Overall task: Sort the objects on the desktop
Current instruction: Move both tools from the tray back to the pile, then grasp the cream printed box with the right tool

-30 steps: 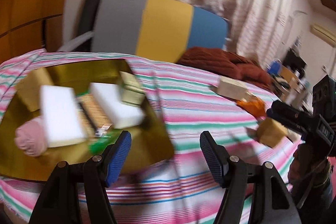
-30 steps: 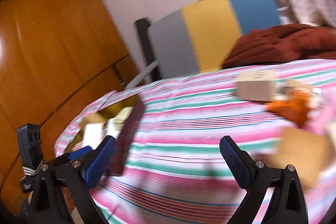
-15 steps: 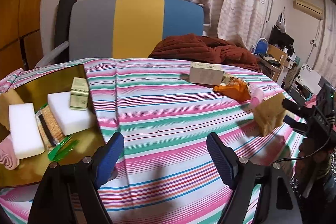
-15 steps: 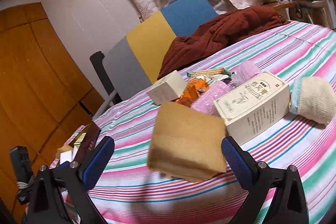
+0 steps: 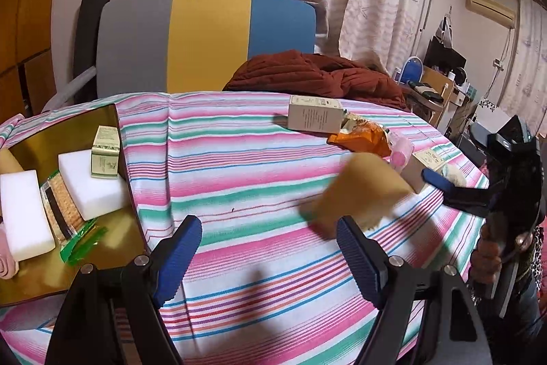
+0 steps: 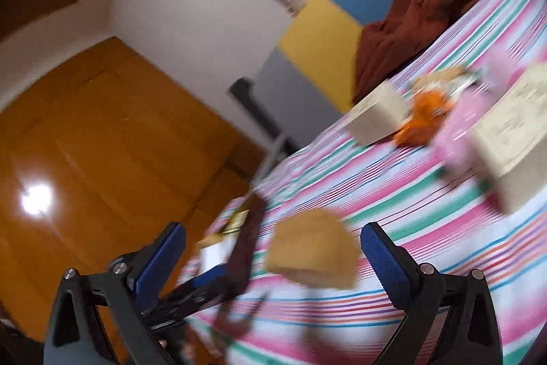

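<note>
Left wrist view: the left claw (image 5: pixel 266 250) is spread wide and empty, low over the striped cloth (image 5: pixel 239 159) that covers the table. Ahead and to its right a tan sponge (image 5: pixel 359 190), blurred, sits between the fingers of the right claw (image 5: pixel 434 180); whether it is gripped, loose or in the air I cannot tell. In the right wrist view that claw (image 6: pixel 273 257) shows its pads set wider than the sponge (image 6: pixel 312 250), which lies in the gap between them, so it reads as spread rather than pinching.

At the left edge of the table stands a gold tray (image 5: pixel 68 132), already holding two white foam blocks (image 5: pixel 92 183), a small green-printed box (image 5: pixel 106 147), a cracker packet (image 5: pixel 63 211) and a pink item at its near corner. Judging from that, the step in hand is moving the sponge toward the tray. The next move calls for a sure hold on the soft sponge, then a carry across the cloth to a bare part of the tray.

Still unsorted on the far right: a cream carton (image 5: pixel 314 118), an orange wrapper (image 5: pixel 362 139), a pink roller (image 5: pixel 401 153) and another carton (image 5: pixel 424 165). Beyond the table are a grey, yellow and blue chair back (image 5: pixel 205 36), a rust-brown blanket (image 5: pixel 318 74), patterned curtains and wooden panelling.
</note>
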A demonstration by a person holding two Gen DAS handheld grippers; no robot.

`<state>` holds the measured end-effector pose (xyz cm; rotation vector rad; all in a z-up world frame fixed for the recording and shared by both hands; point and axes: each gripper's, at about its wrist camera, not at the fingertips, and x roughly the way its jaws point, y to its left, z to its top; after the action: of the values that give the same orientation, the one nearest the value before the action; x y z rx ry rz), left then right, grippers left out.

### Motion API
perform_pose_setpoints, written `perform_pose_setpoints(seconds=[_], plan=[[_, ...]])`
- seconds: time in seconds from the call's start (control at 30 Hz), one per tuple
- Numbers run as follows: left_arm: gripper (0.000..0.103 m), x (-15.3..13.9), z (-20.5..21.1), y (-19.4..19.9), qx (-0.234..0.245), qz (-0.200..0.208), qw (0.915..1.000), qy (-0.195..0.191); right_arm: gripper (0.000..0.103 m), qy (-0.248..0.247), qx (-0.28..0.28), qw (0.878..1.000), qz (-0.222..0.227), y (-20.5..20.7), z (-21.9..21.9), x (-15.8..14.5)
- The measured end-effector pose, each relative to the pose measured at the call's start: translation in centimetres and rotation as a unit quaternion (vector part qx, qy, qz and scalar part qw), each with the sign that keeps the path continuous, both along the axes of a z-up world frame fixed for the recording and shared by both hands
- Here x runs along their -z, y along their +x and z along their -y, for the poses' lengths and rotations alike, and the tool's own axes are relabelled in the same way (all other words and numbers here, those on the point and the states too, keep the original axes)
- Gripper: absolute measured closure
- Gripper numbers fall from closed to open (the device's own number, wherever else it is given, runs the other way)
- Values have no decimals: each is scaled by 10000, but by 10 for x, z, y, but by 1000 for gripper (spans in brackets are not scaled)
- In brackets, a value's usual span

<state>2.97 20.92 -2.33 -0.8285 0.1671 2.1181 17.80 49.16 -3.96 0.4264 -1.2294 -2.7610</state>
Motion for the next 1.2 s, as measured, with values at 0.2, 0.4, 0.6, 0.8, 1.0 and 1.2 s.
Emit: perform_pose_setpoints(seconds=[0.2,0.4,0.6,0.8,1.0,1.2], plan=[[21,6,-2,-1,68,110,9999,35,0,1104,1900,9723,797,20,-50,-24],[21,11,-4,1,147,205,9997,25,0,1103,2609,9464,1550,-7,-107,-17],[21,13,-3,2,177,231,9996,15,0,723,1924,9641,1679,-23,-102,-8],[21,17,-4,1,191,315,9993,30,0,554,1019,9818,1502,-9,-52,9],[21,19,-8,0,255,449,9987,47,0,391,592,9896,1248,9,-15,28],[20,14,-33,7,668,377,9970,50,0,638,1482,9780,1324,23,-25,34]])
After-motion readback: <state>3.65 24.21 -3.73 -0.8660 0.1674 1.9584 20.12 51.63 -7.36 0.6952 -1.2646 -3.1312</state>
